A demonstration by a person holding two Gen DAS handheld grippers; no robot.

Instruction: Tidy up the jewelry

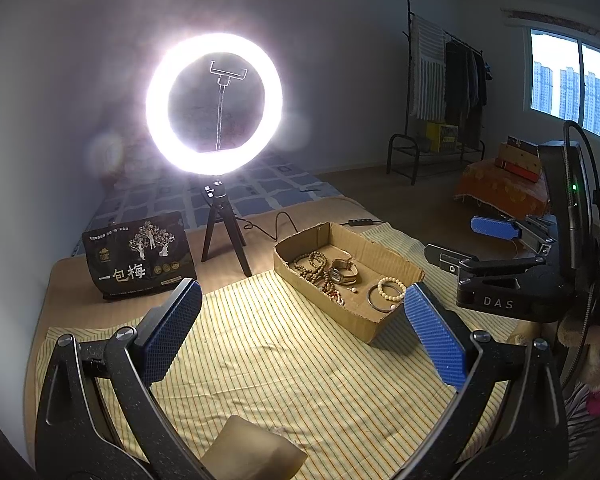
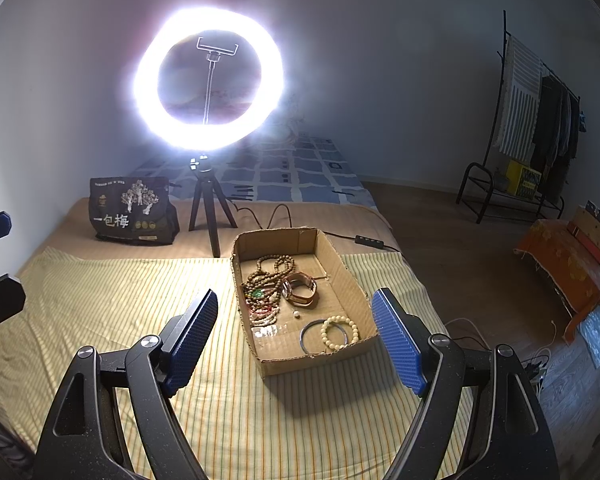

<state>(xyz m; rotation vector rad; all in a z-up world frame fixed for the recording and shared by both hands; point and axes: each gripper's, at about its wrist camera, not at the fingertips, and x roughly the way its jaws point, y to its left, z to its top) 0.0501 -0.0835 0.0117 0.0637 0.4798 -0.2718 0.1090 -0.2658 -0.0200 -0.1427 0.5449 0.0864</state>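
Observation:
A shallow cardboard box (image 2: 352, 280) (image 1: 396, 260) lies on the striped yellow cloth (image 2: 120, 304) (image 1: 284, 344). Inside it lie brown bead strands (image 2: 274, 270) (image 1: 314, 262), a watch (image 2: 300, 289) (image 1: 344, 270), a cream bead bracelet (image 2: 339, 333) (image 1: 392, 289) and a metal bangle (image 2: 312, 338) (image 1: 374, 300). My right gripper (image 2: 296, 332) hovers open in front of the box, nothing between its blue pads. My left gripper (image 1: 302, 320) stands open over the cloth, left of the box, also with nothing in it. In the left wrist view the right gripper (image 1: 460, 240) shows at the right edge.
A lit ring light (image 2: 208, 80) (image 1: 214, 104) on a black tripod (image 2: 210, 208) stands behind the box, its cable (image 2: 372, 242) trailing right. A dark snack bag (image 2: 132, 212) (image 1: 140, 256) leans at the back left. A clothes rack (image 2: 540, 140) and an orange-covered bench (image 2: 560, 256) stand on the floor at right.

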